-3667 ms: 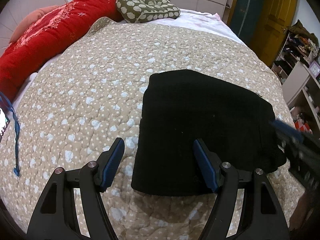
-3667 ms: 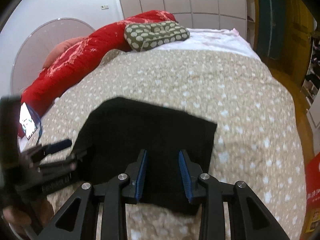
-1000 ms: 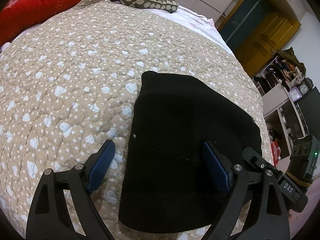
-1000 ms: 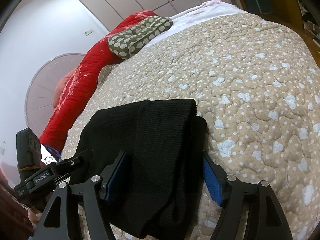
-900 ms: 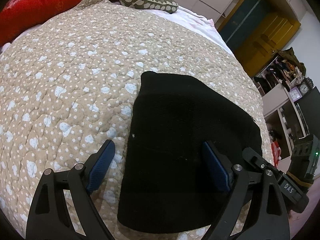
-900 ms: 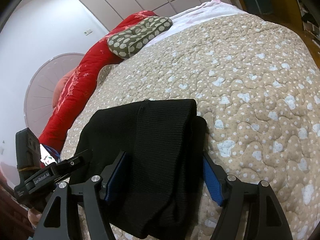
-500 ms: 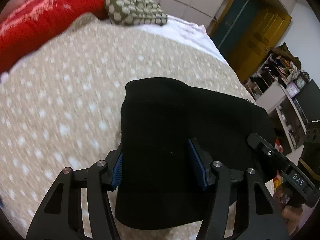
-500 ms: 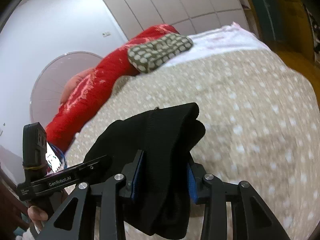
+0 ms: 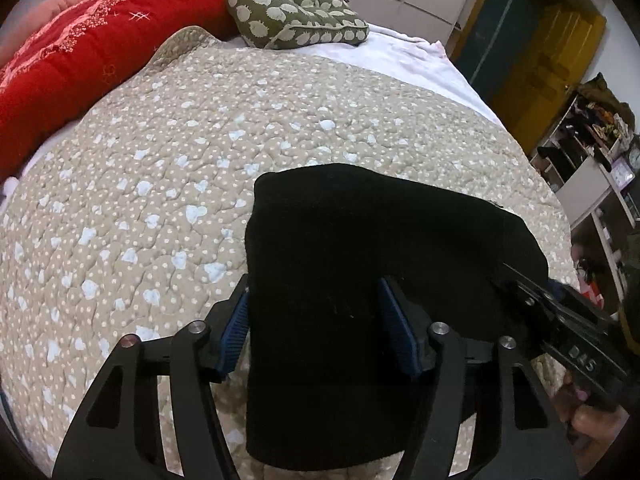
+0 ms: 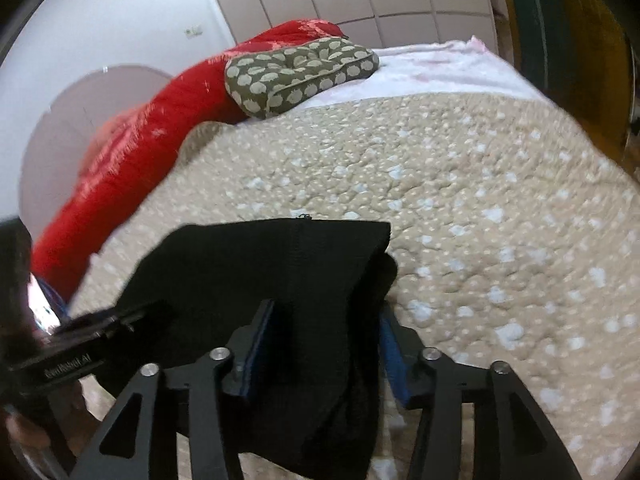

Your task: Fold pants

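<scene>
Folded black pants [image 9: 360, 240] lie as a thick bundle on the beige dotted quilt [image 9: 160, 160]. My left gripper [image 9: 316, 332] straddles the bundle's near left part. Its left blue pad [image 9: 236, 328] sits against the side edge, and its jaws are opening. In the right wrist view the pants [image 10: 248, 264] bunch up between the pads of my right gripper [image 10: 324, 348]. Fabric fills that gap and droops over the fingers, while these jaws are opening too. Each view shows the other gripper at the bundle's far side.
A red duvet [image 9: 80, 40] and an olive patterned pillow [image 9: 292, 16] lie at the bed's head. White sheet shows beyond the quilt. A yellow door [image 9: 540, 52] and cluttered shelves [image 9: 592, 152] stand past the bed's right edge.
Both grippers closed in on the pants from wide open, then widened slightly. Both hands drew back, and the bundle kept its place between the pads as the bed shifted behind it.
</scene>
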